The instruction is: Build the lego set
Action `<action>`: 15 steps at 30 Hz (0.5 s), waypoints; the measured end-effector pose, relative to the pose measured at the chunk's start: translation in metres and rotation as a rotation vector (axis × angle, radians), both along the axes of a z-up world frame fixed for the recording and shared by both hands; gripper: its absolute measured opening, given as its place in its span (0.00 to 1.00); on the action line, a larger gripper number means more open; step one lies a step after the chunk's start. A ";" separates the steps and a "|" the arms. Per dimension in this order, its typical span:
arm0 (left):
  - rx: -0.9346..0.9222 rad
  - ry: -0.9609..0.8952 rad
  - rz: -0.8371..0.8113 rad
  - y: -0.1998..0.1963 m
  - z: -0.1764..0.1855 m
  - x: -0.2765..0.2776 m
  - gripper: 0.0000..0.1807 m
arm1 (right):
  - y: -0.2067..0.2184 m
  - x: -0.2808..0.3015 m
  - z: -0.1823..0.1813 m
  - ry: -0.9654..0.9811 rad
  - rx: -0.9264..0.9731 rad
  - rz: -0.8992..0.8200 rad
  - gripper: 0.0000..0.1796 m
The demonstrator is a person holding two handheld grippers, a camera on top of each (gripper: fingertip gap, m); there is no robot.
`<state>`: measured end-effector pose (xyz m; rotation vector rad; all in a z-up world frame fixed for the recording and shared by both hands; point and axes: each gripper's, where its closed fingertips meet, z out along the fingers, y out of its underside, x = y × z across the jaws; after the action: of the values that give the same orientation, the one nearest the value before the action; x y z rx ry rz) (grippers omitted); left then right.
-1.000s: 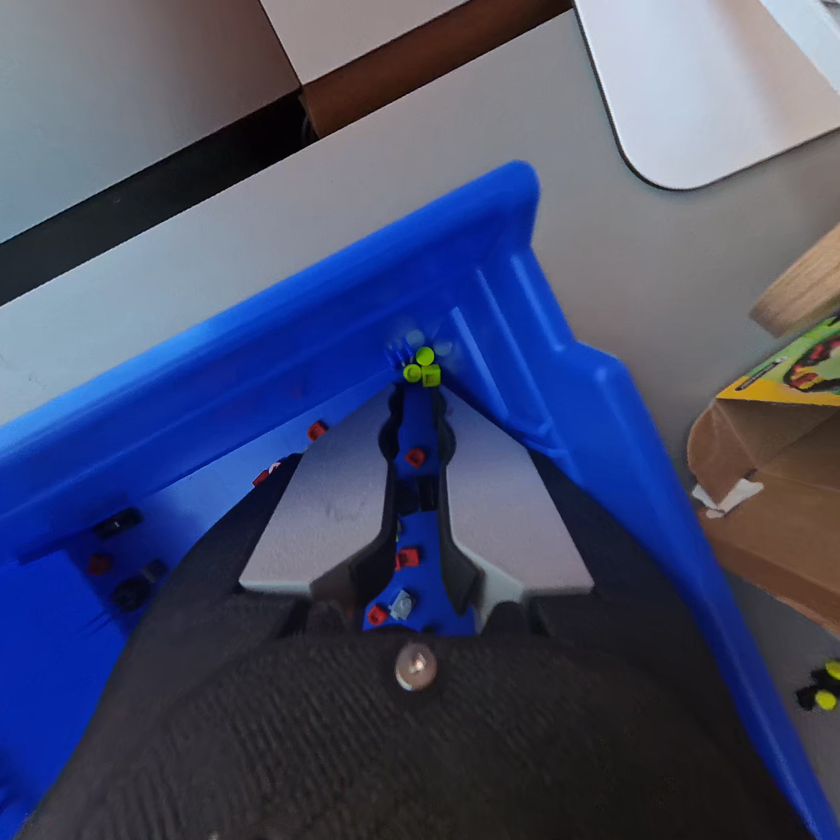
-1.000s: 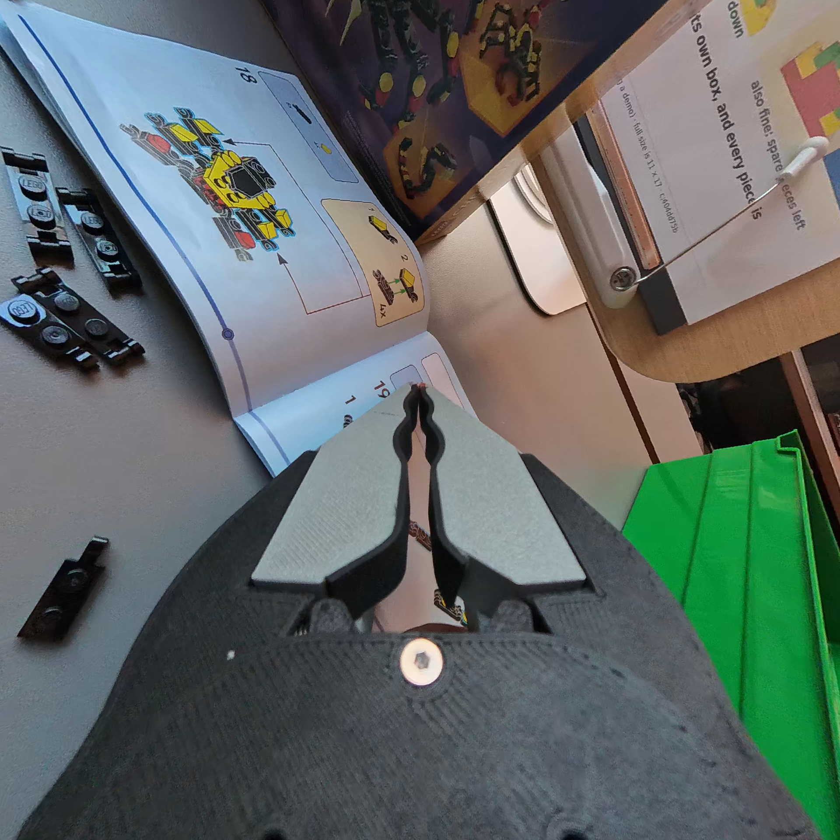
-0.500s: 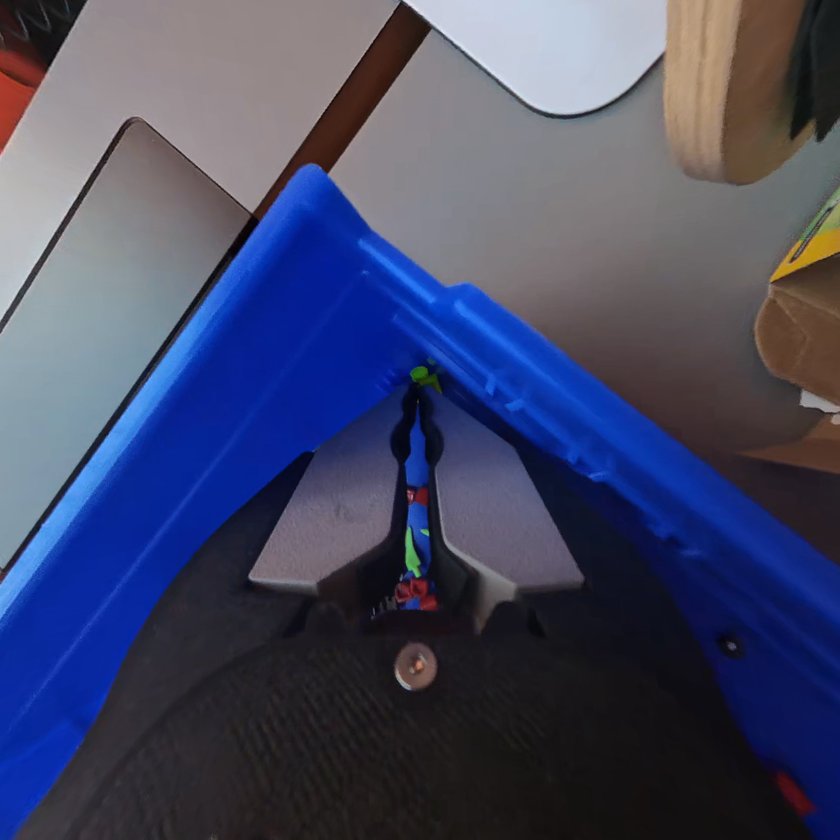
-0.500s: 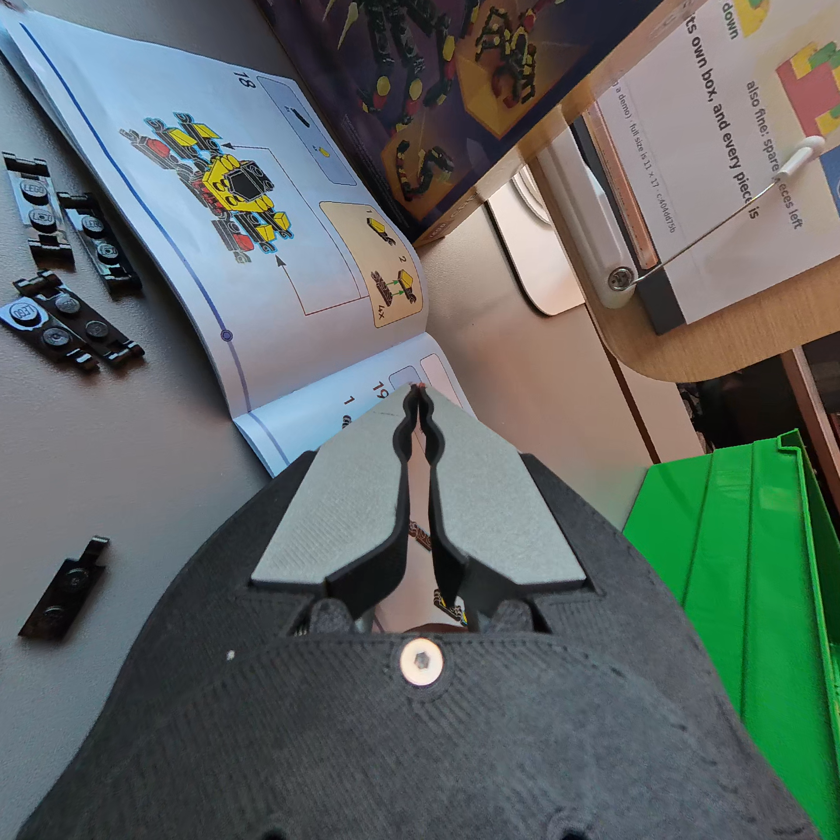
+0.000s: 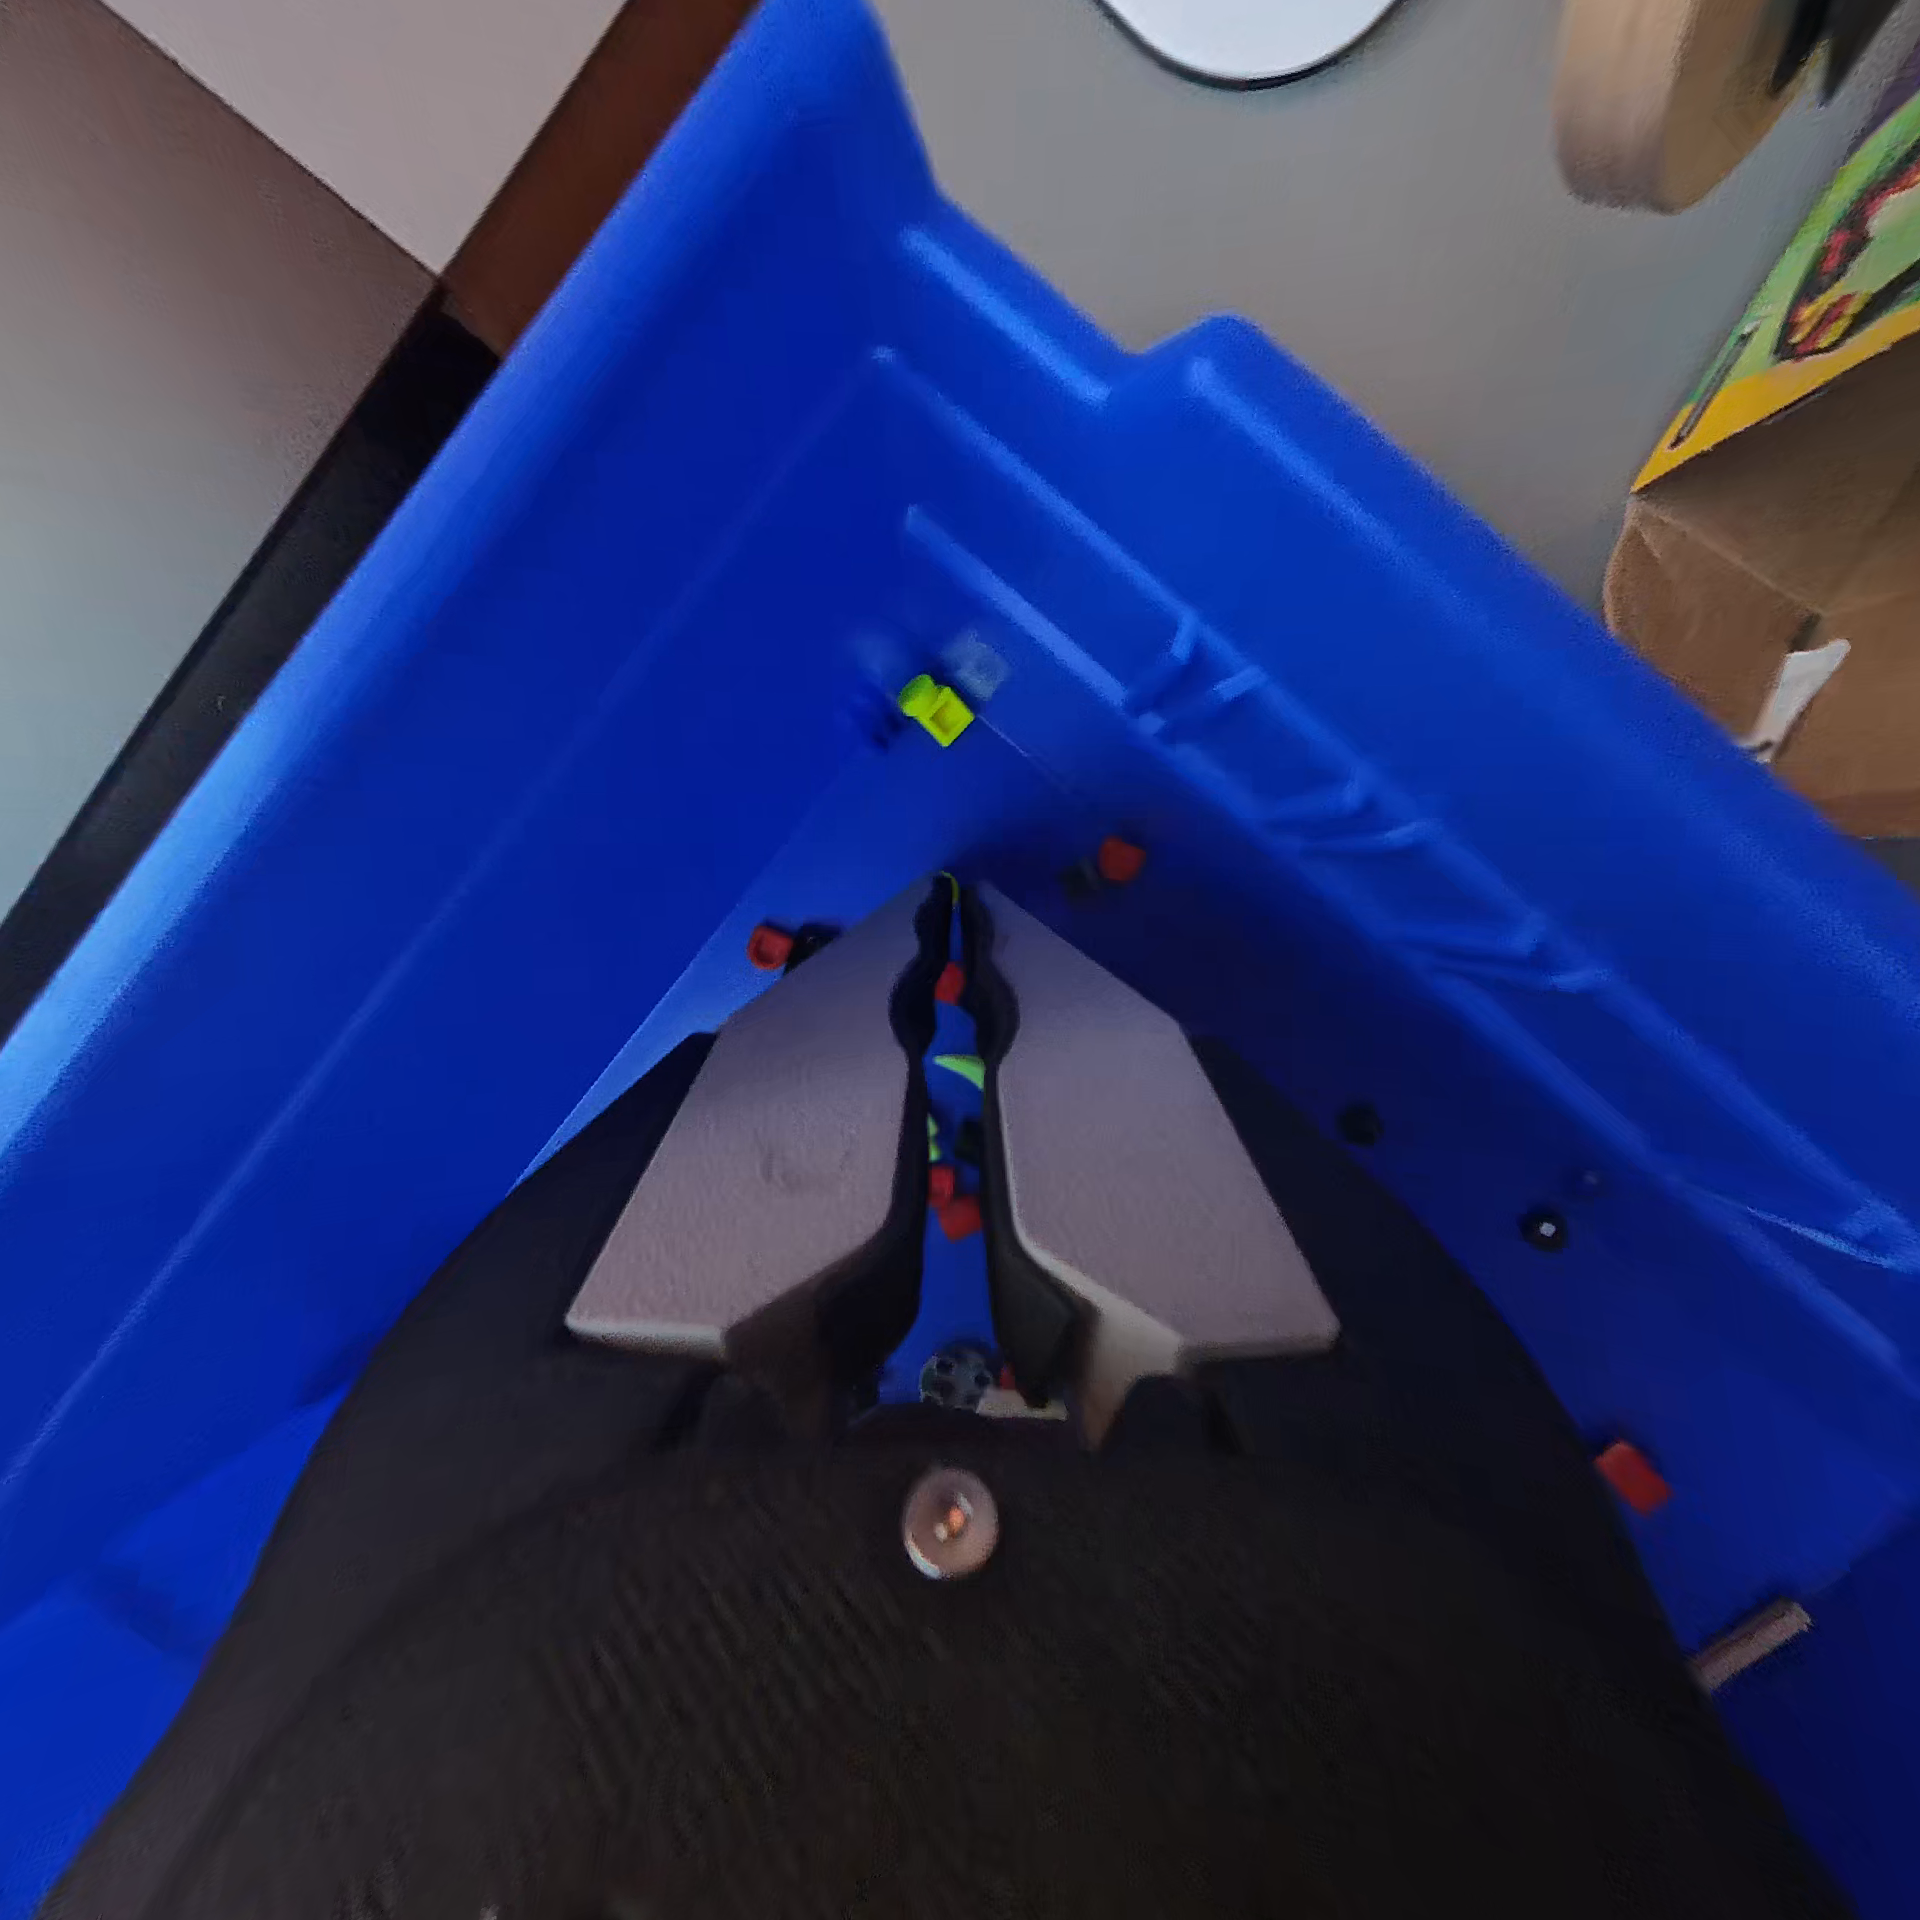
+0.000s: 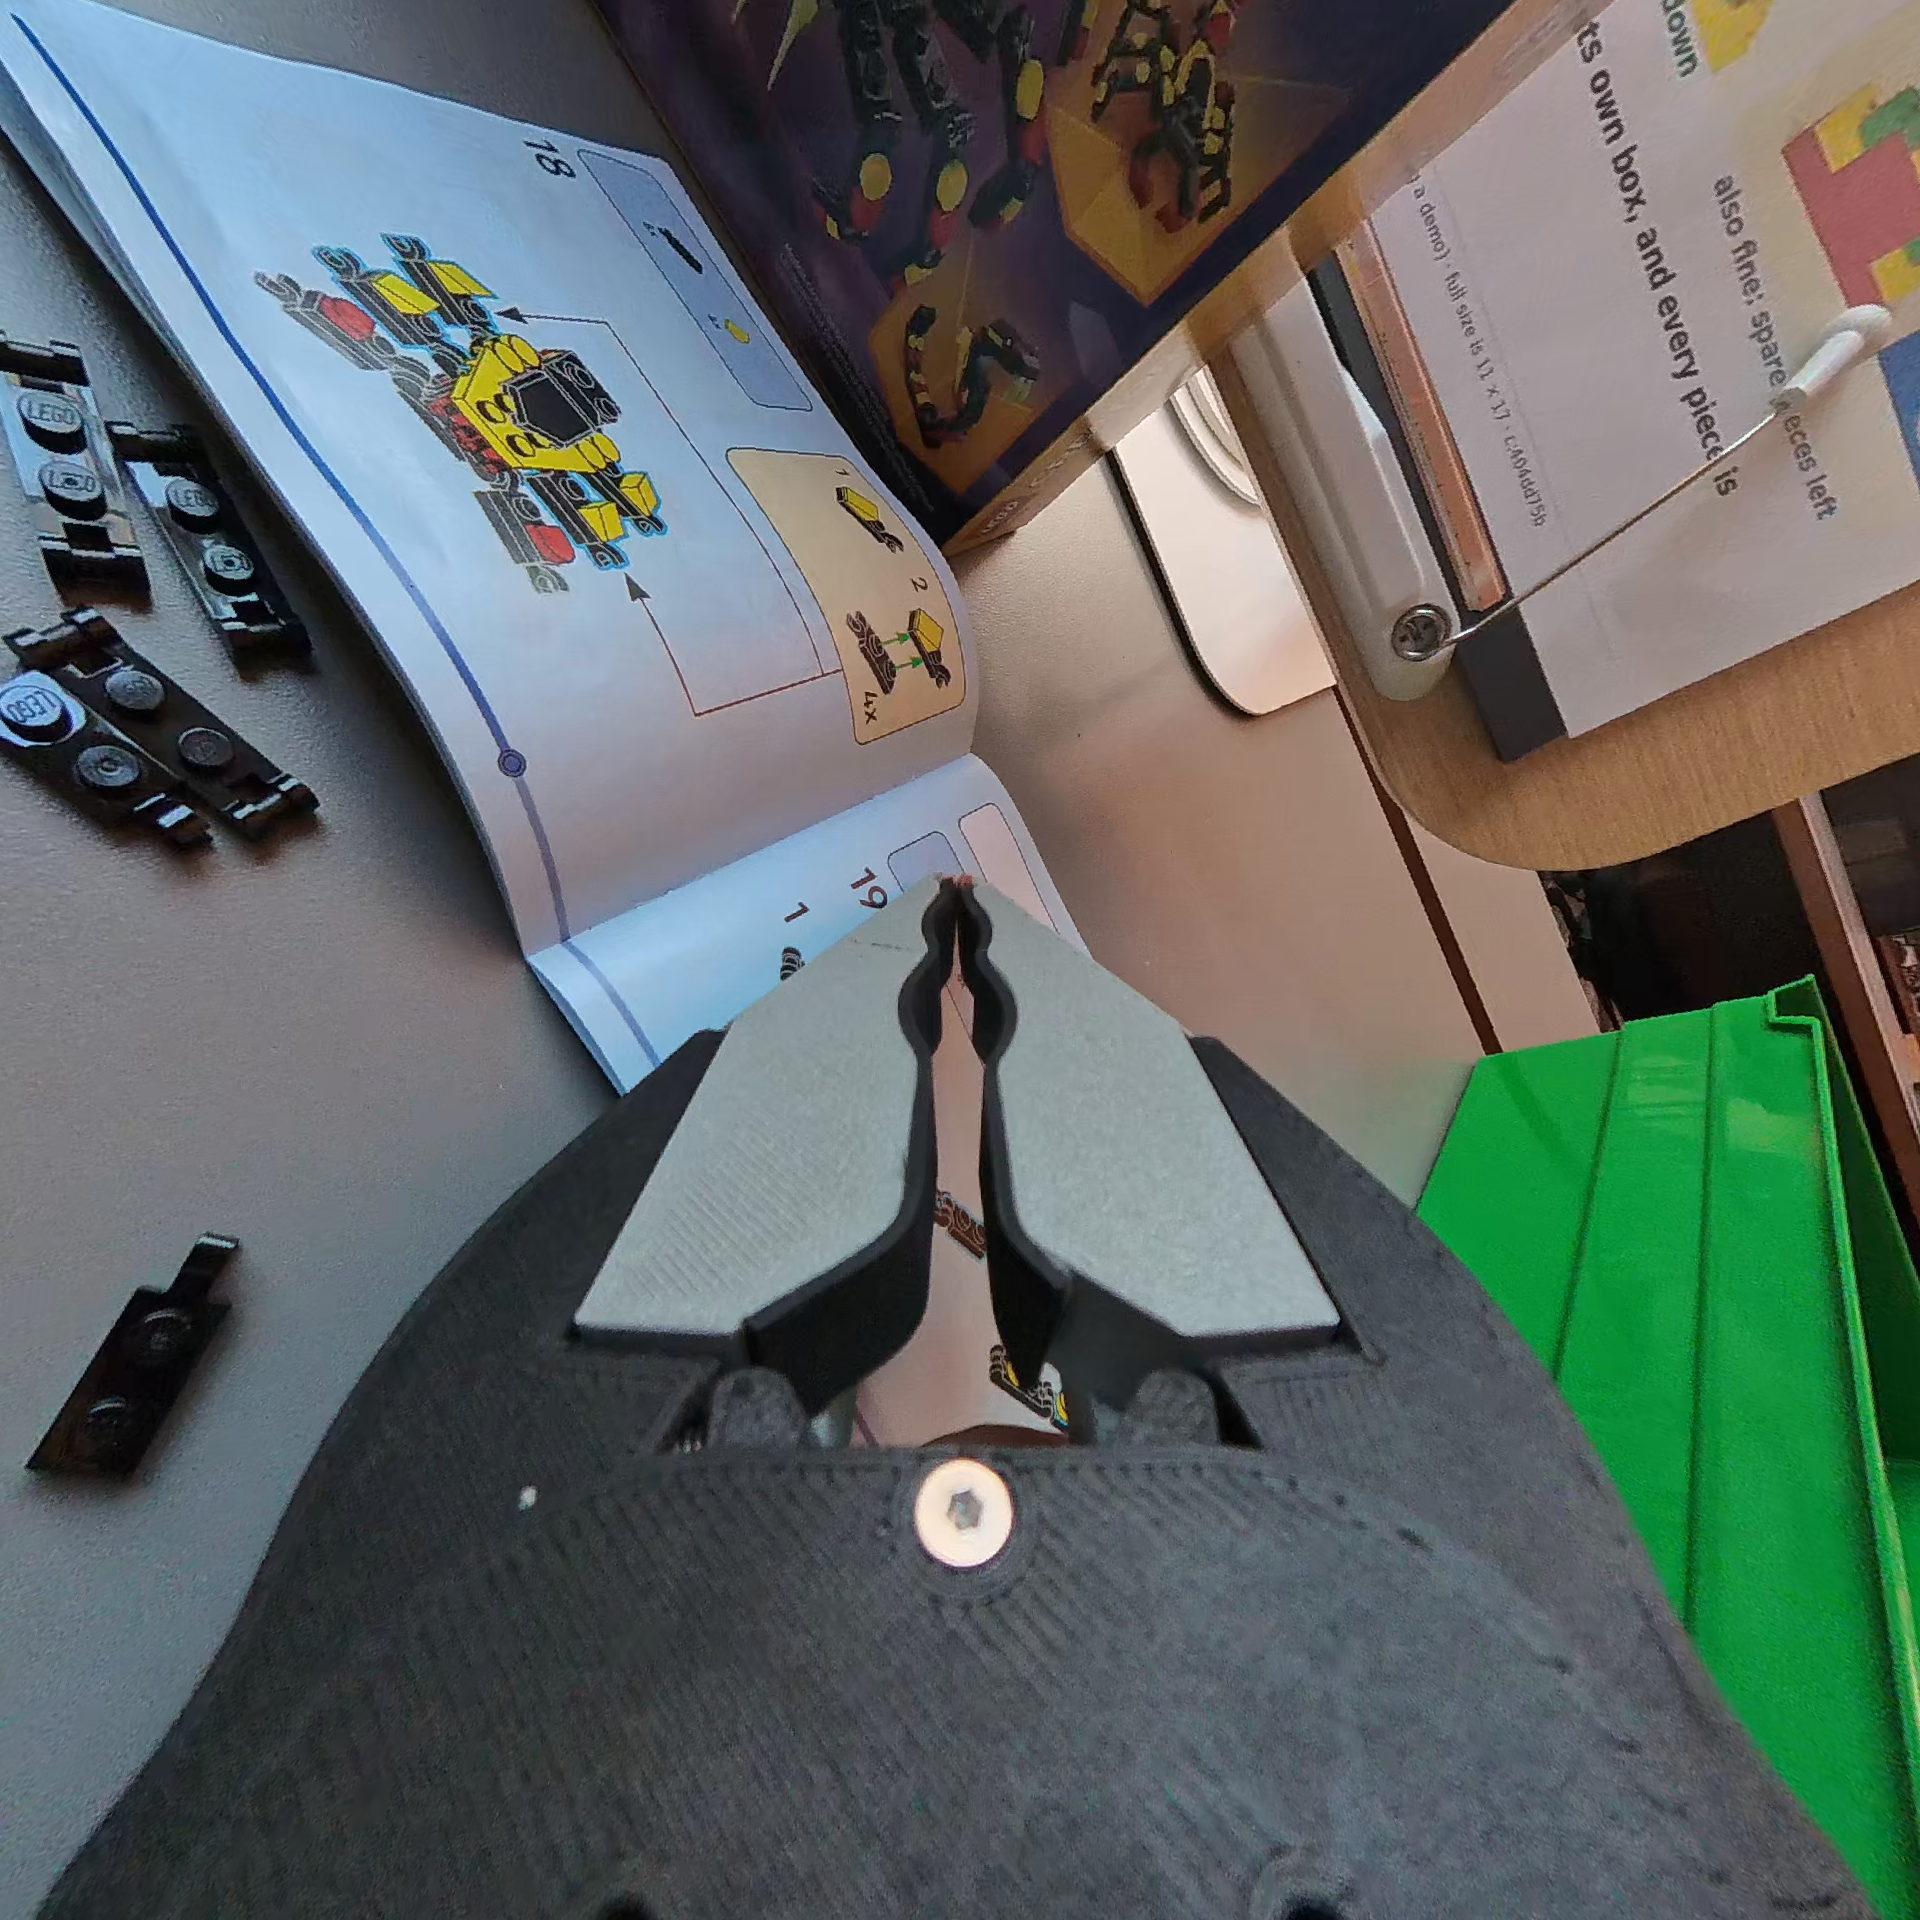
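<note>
In the left wrist view my left gripper is inside a blue bin, near its far corner. Its jaws are closed, and a thin lime sliver shows between the tips, apparently a small lime piece. Another lime piece lies in the corner beyond the tips. Small red pieces and black bits lie on the bin floor. In the right wrist view my right gripper is shut and empty over the open instruction booklet. Several black plates lie on the table to the left.
A green bin stands at the right of the right gripper. The set's box and a wooden stand holding a printed sheet are behind the booklet. A cardboard box stands right of the blue bin. About 40 centimeters separates my left fingertips from my right.
My left gripper closed at the lime pieces in the bin corner, then drew back from it; one lime piece stays there. The right gripper has not moved.
</note>
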<state>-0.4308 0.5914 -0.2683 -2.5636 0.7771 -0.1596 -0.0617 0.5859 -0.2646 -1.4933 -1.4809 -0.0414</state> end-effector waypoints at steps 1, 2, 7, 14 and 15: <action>-0.010 -0.012 0.012 -0.001 0.001 -0.002 0.00 | 0.000 0.000 0.000 0.000 -0.001 0.000 0.00; -0.020 -0.029 0.017 -0.002 0.003 -0.002 0.02 | 0.000 0.000 0.000 0.000 -0.002 0.000 0.00; 0.007 -0.038 0.026 0.001 0.012 0.004 0.08 | 0.000 0.000 0.000 0.001 -0.004 0.003 0.00; -0.063 0.071 0.105 -0.004 0.003 -0.010 0.12 | -0.001 0.000 0.001 0.008 -0.006 0.010 0.00; -0.063 0.054 0.110 -0.003 0.003 -0.008 0.11 | -0.001 0.000 0.001 0.008 -0.006 0.011 0.00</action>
<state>-0.4383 0.5889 -0.2654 -2.6720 0.6579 -0.0817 -0.0620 0.5846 -0.2640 -1.4887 -1.4836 -0.0243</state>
